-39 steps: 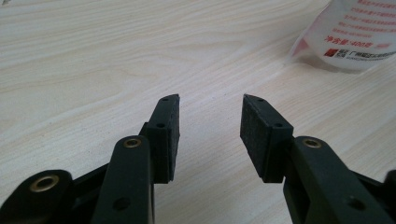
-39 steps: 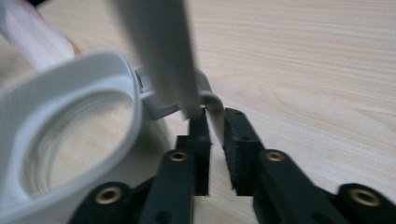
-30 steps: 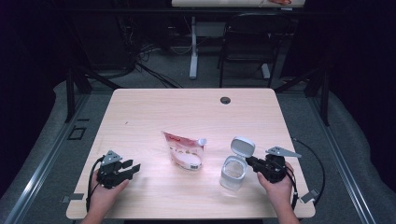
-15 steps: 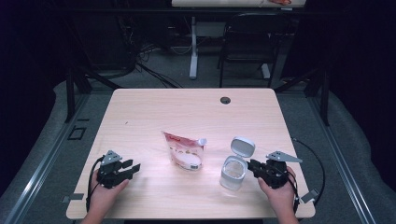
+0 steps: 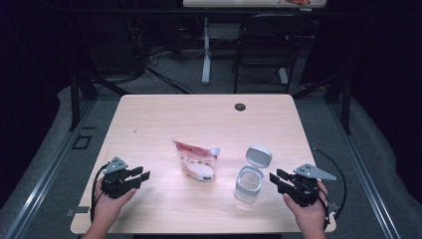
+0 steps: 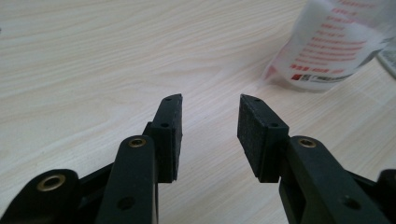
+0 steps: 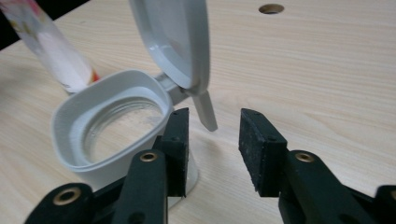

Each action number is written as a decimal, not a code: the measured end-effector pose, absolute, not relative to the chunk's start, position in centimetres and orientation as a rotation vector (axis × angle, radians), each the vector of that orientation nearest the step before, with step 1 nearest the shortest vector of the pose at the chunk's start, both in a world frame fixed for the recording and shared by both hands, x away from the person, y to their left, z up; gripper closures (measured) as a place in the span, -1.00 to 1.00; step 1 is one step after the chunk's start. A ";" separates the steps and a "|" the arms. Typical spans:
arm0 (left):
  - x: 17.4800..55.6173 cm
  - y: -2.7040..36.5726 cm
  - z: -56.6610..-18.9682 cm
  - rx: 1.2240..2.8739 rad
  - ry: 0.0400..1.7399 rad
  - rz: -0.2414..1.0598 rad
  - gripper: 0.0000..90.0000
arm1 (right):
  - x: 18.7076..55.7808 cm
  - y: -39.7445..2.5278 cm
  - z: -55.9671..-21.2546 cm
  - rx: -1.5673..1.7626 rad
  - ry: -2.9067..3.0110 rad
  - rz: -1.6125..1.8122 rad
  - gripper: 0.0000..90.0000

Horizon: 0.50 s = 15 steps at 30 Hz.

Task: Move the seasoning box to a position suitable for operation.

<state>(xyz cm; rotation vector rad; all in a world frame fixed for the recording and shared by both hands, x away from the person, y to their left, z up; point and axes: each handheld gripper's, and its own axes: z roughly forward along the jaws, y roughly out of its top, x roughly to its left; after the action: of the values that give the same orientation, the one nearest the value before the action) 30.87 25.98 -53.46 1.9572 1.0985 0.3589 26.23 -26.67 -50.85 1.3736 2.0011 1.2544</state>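
The right tongs [image 5: 279, 180] sit just to the right of the jar [image 5: 247, 183], jaws apart and holding nothing. In the right gripper view the jar's white rim [image 7: 112, 122] lies just ahead of the left jaw, nearly touching it, and the raised lid [image 7: 175, 39] stands beyond, its small tab [image 7: 205, 111] hanging into the gap ahead of the two jaws. The left tongs [image 5: 133, 176] rest well to the left of the pouch [image 5: 197, 160], jaws also apart and empty; in the left gripper view the pouch [image 6: 332, 44] stands ahead and off to the right.

The step in hand looks like steadying the open jar so the pouch can be brought over it. To do it well, slide the right tongs forward so one jaw goes outside the rim and one inside, or both around the body below the collar, not on the tab, which would likely swing the lid. Close gently; the glass may slip. Keep the jar upright while the left tongs turn toward the pouch and take it near its spout [image 5: 215, 150].
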 end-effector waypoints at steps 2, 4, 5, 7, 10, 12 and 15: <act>30.8 25.7 -53.0 1.967 1.079 0.357 0.34 | 26.1 -26.5 -50.6 1.362 2.010 1.274 0.36; 30.8 25.3 -52.3 1.976 1.064 0.378 0.33 | 25.9 -26.4 -50.1 1.344 2.016 1.267 0.31; 30.8 25.2 -52.0 1.972 1.057 0.387 0.33 | 25.8 -26.2 -49.8 1.327 2.018 1.259 0.29; 30.9 24.8 -51.0 1.969 1.029 0.412 0.33 | 25.7 -25.9 -49.1 1.296 2.034 1.233 0.26; 31.2 24.2 -49.5 1.969 0.986 0.408 0.34 | 25.4 -25.5 -47.7 1.256 2.017 1.237 0.24; 31.4 23.8 -48.7 1.957 0.961 0.410 0.37 | 25.3 -25.3 -46.8 1.240 2.019 1.264 0.24; 31.8 23.1 -47.8 1.945 0.948 0.367 0.44 | 25.4 -24.8 -45.7 1.213 2.033 1.288 0.25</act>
<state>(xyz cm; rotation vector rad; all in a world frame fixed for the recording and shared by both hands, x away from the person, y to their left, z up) 31.82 23.11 -47.77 1.9450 0.9482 0.3674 25.37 -24.77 -45.66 1.2129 2.0333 1.2879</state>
